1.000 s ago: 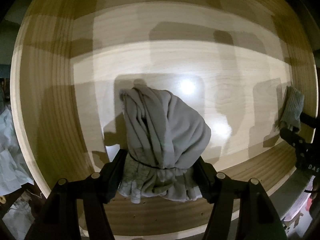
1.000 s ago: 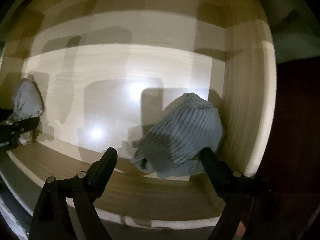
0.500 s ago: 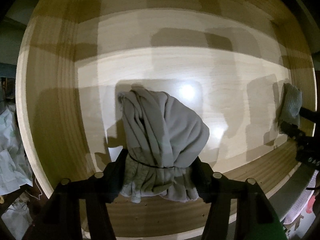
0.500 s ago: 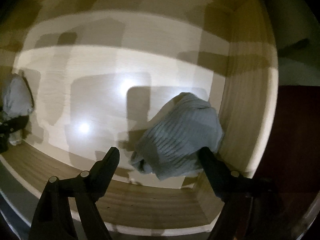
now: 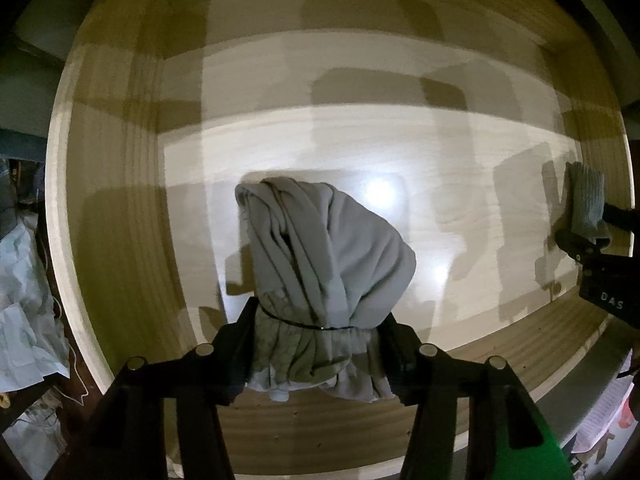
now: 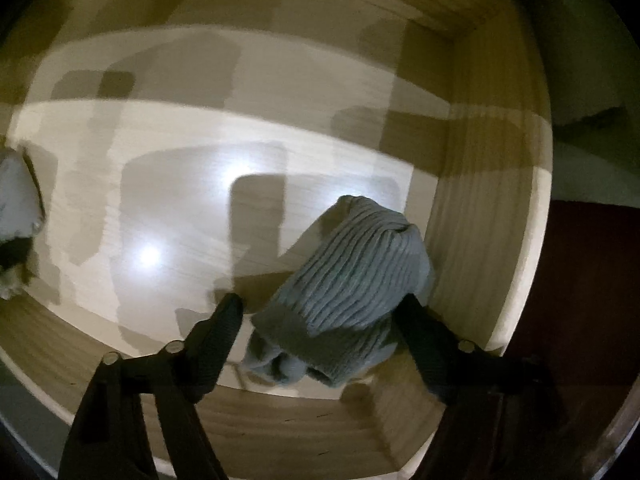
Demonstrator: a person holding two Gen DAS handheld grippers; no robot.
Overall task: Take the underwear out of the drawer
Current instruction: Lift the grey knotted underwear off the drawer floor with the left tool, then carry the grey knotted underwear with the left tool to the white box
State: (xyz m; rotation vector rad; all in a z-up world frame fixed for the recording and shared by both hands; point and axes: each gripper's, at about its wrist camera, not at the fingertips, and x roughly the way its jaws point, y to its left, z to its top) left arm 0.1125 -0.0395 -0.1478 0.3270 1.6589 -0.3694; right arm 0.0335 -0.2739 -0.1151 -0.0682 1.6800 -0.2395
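A bunched grey underwear [image 5: 320, 264] hangs from my left gripper [image 5: 320, 316] over the pale floor of the wooden drawer [image 5: 120, 200]. Both pads press its gathered waistband, and the jaws are closing. A ribbed blue-grey underwear [image 6: 352, 288] lies in the drawer's right front corner, between the fingers of my right gripper [image 6: 320, 308]. Those jaws are closing too. The right finger touches the cloth, while the left finger [image 6: 224, 320] stands a little apart from it. Each view shows the other gripper's cloth at its edge: the ribbed underwear [image 5: 586, 200] and the grey underwear [image 6: 16, 200].
The drawer's right wall [image 6: 480, 220] stands close beside the ribbed piece. The front wall [image 5: 320, 432] runs under both grippers. Crumpled pale cloth [image 5: 24, 300] lies outside the drawer on the left, and a dark red surface [image 6: 592, 280] lies outside it on the right.
Both pairs of jaws have narrowed. The left squeezes the grey bundle tighter. The right has sunk closer around the ribbed piece, its left finger nearer the cloth.
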